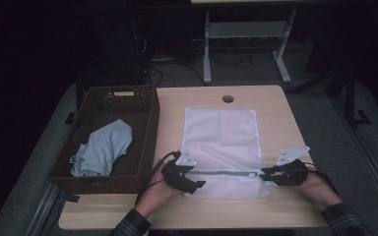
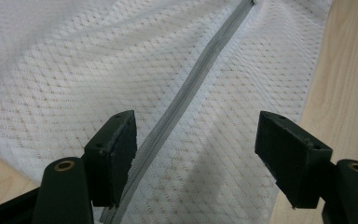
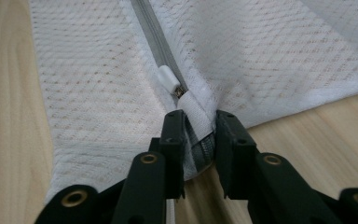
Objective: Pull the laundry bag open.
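Note:
A white mesh laundry bag lies flat on the wooden table, with a grey zipper running across its near end. My left gripper rests at the bag's left corner. In the left gripper view it is open, its jaws wide apart on either side of the zipper. My right gripper is at the zipper's right end. In the right gripper view it is shut on the white fabric tab there, just behind the white zipper pull.
A dark woven basket stands at the table's left side with a light blue garment inside. A round cable hole sits near the table's far edge. Bare wood lies to the right of the bag.

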Demonstrator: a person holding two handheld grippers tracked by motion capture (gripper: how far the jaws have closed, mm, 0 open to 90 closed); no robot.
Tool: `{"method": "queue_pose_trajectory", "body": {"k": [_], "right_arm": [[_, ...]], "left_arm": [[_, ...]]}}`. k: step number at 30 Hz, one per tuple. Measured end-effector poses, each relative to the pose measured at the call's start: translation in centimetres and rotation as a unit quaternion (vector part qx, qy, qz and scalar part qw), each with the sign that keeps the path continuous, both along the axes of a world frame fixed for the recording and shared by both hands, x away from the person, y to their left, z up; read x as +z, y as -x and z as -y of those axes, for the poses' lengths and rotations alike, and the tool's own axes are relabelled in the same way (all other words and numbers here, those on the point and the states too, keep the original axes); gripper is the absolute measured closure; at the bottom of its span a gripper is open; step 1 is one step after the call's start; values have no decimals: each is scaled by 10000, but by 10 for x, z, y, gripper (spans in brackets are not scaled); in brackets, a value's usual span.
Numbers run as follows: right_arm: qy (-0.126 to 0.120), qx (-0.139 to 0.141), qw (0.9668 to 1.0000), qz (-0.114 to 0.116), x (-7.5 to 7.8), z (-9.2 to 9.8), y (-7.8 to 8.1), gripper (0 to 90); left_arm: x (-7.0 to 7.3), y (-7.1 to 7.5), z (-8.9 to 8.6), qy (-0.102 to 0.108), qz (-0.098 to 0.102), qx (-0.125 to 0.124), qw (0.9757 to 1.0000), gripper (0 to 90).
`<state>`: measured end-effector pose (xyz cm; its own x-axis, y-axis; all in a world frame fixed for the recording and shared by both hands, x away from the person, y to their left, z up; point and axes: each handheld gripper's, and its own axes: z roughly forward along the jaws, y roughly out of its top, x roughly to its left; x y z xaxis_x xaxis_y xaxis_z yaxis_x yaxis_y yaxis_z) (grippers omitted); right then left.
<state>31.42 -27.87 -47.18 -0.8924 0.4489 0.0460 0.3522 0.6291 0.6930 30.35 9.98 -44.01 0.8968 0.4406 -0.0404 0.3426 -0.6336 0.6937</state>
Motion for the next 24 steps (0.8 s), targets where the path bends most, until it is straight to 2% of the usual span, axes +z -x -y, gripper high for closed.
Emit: {"method": "queue_pose_trajectory", "body": {"k": [5, 8, 14, 19, 24], "right_arm": [[-89, -59, 9998, -183, 1, 0, -1, 817], [-224, -98, 9992, -310, 3, 2, -2, 830], [-451, -143, 9981, -393, 12, 1, -2, 837], [-445, -112, 9981, -401, 18, -2, 0, 836], [-474, -67, 9979, -425, 23, -7, 3, 835]], "left_arm": [[0, 0, 1, -10, -12, -7, 10000, 289], [0, 0, 1, 0, -1, -25, 10000, 289], [2, 2, 3, 42, -15, -62, 10000, 290], [5, 4, 6, 146, -20, -187, 9997, 295], [8, 5, 12, 314, -144, -282, 9990, 273]]}}
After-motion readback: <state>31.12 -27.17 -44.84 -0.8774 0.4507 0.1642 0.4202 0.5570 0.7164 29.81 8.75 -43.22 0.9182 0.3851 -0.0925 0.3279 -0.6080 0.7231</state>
